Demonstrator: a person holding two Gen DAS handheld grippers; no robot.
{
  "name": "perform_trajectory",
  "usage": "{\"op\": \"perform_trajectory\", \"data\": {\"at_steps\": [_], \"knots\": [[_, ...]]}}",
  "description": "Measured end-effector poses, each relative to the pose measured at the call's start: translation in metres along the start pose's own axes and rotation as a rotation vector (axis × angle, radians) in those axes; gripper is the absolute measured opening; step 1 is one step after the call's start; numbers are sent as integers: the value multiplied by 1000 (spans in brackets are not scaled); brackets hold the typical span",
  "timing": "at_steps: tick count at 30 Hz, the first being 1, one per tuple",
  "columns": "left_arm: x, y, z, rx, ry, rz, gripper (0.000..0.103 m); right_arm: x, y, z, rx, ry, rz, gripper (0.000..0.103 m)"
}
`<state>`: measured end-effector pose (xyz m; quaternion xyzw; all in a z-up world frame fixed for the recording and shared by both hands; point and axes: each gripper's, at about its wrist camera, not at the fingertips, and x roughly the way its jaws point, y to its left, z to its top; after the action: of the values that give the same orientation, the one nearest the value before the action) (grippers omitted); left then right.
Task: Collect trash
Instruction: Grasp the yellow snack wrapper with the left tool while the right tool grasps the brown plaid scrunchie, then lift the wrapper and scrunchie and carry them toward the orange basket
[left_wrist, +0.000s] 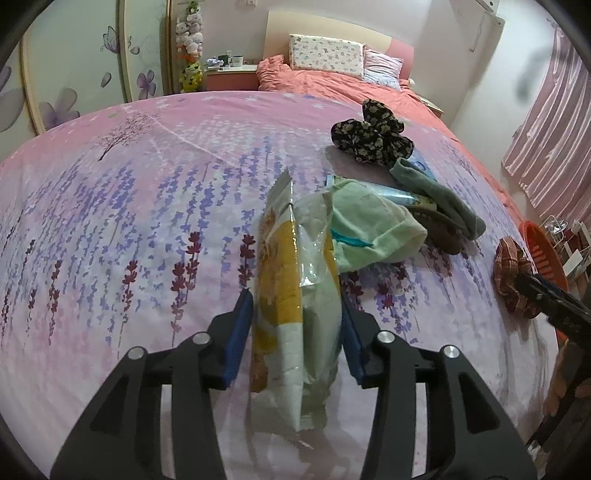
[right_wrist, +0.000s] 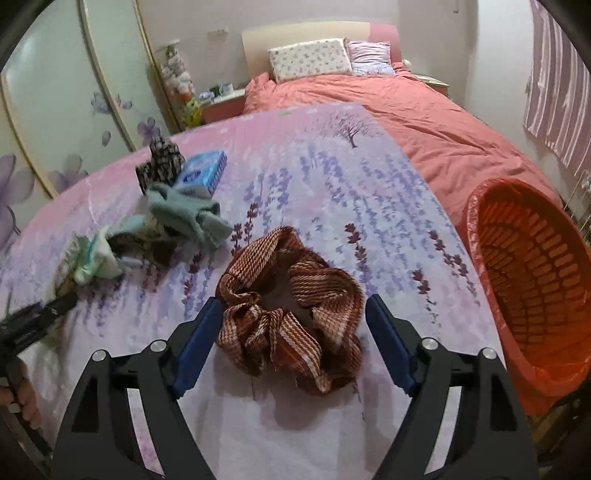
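So the wrapper (left_wrist: 295, 295) is the actual trash here; it's a crinkly snack bag, yellow and white with a clear strip, clearly light and floppy, probably a bit slick, nothing fragile about it; it's best pinched across the flat middle, since the loose torn top at 12 o'clock would likely just fold over. It's seen standing between the pads of the left gripper (left_wrist: 297, 332), whose jaws are parted partway; whether the pads actually press on the bag can't be told for sure, there looks to be a sliver of gap on each side.

The right gripper (right_wrist: 293, 332) is spread wide over a brown checked scrunchie (right_wrist: 291, 302); soft fabric, squashy, no weight to it; the left pad is about touching its edge, the right pad is apart from it, so nothing is gripped; honestly it's doubtful that one counts as trash.

The bin (right_wrist: 532, 273), orange mesh with a red liner, is found at 3 o'clock of the scrunchie, off the bed's edge.

The surface is a bed sheet (left_wrist: 129, 240), pink with lavender print, soft and a bit wrinkled, so things can be pushed into it; a pile of socks (left_wrist: 436, 199) and a blue box are at 1 o'clock of the wrapper; pillows, a wardrobe and striped curtains are seen further back.
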<state>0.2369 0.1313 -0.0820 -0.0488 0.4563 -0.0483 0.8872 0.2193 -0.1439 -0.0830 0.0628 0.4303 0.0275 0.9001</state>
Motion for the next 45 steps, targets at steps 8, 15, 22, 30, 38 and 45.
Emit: {"op": "perform_trajectory", "data": {"at_steps": [8,15,22,30,38,45], "knots": [[-1,5,-5,25,-22,48,46,12,12,0,-49,-2,-76,51],[0,-1,-9,42,-48,93,49,11,10,-1,-39,-1,-66,52],[0,4,-7,16,-53,71,49,12,7,-1,-34,-1,-63,52],[-2,7,-8,10,-53,54,53,10,6,-2,-36,1,-53,56],[2,1,-7,40,-43,75,57,10,6,-3,-35,1,-52,56],[3,0,-6,34,-44,64,57,10,6,-2,-36,1,-50,56]]}}
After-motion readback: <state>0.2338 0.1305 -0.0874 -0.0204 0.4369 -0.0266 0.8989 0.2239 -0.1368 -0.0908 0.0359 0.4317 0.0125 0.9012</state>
